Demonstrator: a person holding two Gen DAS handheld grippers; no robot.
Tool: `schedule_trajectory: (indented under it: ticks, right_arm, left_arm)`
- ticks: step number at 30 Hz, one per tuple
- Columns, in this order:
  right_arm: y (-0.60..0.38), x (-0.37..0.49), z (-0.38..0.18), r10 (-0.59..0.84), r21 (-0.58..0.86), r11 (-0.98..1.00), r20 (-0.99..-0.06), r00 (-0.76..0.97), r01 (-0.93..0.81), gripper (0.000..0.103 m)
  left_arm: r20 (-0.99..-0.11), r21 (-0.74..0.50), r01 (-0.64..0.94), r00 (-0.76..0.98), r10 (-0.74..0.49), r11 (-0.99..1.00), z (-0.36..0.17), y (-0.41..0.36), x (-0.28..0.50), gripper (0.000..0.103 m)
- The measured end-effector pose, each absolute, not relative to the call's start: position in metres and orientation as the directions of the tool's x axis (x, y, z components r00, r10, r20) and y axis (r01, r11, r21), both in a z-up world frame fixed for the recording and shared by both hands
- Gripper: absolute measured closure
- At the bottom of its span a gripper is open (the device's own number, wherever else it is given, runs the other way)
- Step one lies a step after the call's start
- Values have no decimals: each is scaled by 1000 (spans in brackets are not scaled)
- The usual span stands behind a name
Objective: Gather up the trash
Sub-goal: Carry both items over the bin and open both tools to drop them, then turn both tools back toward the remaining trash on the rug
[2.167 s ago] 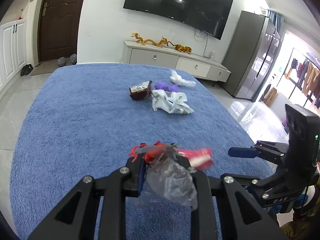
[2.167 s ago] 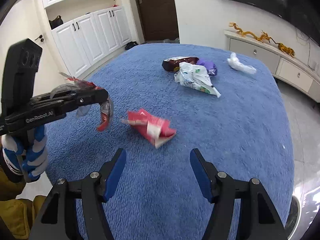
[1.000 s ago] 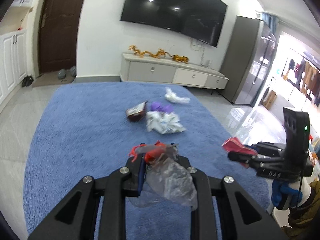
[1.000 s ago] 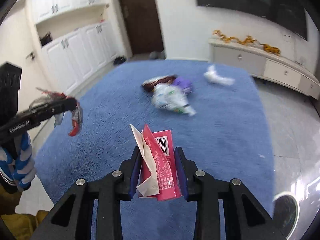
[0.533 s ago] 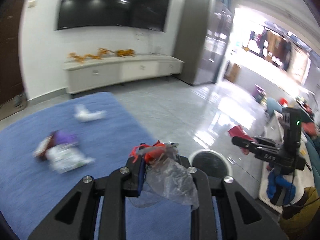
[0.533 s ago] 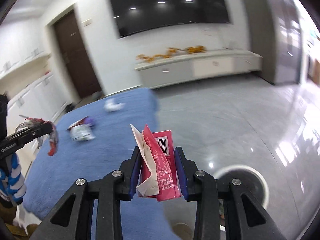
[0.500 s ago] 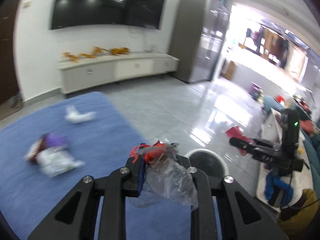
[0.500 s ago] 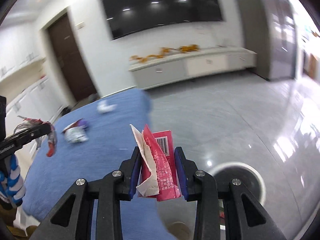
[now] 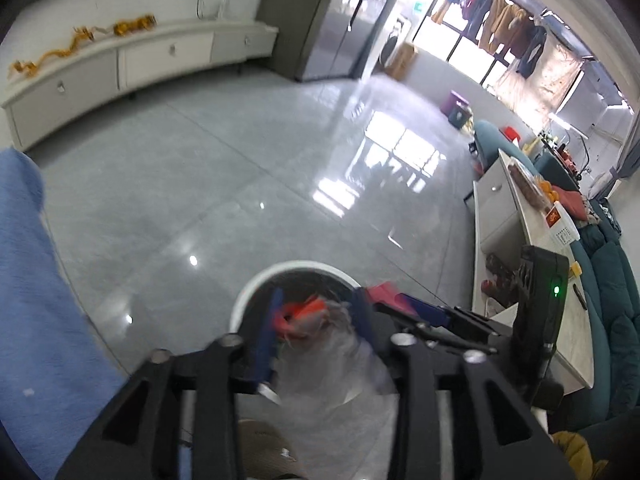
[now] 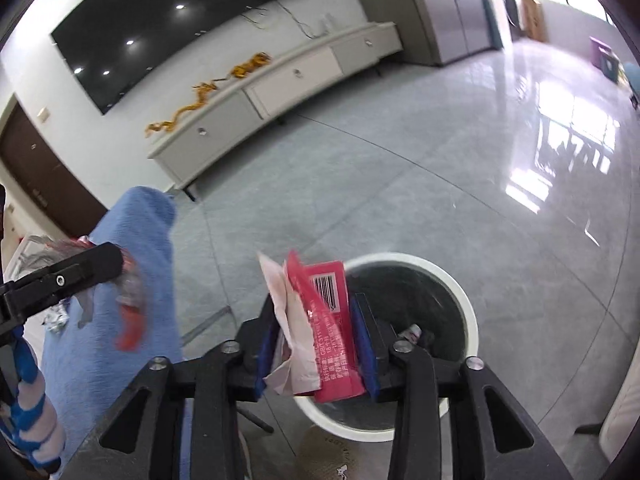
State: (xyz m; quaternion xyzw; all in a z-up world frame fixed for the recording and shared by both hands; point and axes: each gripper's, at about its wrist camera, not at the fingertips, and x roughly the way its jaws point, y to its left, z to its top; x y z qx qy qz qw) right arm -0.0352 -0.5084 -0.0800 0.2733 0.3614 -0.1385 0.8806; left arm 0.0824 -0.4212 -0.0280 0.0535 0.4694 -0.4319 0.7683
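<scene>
Holding both tongs over the white-rimmed waste bin, I pointed them down at its dark inside. The bin stood on the grey tiled floor, just beside the edge of the blue-covered bed.

Left tongs: the jaws were opening, with the clear plastic wrapper and its red-orange scrap between the 2 blue pads. In the left wrist view the wrapper was blurred and hung down between the black finger frames, in front of the bin's rim. Whether the pads touched it I could not tell with certainty; a gap showed on the right side of the scrap.

Right tongs: the jaws were opening around the red packet, which carried a barcode near its top, and a crumpled piece of white paper lay against its left face. The packet stood upright between the pads, directly over the near rim of the bin. A small piece of litter lay inside the bin.

In the right wrist view my left tongs reached in from the left, in front of the bed, with the wrapper dangling from their tip; my striped glove gripped the handle below. A white TV cabinet ran along the far wall beneath a dark screen.
</scene>
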Motion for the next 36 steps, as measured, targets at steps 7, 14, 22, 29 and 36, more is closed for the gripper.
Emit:
schedule_trajectory:
  ticks: [7, 14, 22, 29, 36]
  right_arm:
    - [-519, -49, -89, -78, 377, 785, -727, 682, 492, 45]
    - [-509, -58, -71, -103, 383, 783, -698, 709, 491, 45]
    - [-472, -79, -18, -140, 353, 822, -634, 760, 446, 41]
    - [-425, -93, 32, -163, 305, 867, -574, 802, 395, 38]
    - [-377, -108, 73, -180, 264, 897, -517, 837, 356, 35]
  left_arm:
    - [-777, -322, 706, 184, -602, 632, -47, -439, 81, 45]
    - [-735, -246, 693, 323, -597, 678, -20, -404, 70, 45]
    - [-657, -203, 652, 463, -595, 731, 35, -336, 55, 45]
    - [-591, -173, 613, 562, -579, 771, 76, -262, 34, 45]
    - [-530, -195, 545, 641, -555, 815, 103, -177, 19, 45]
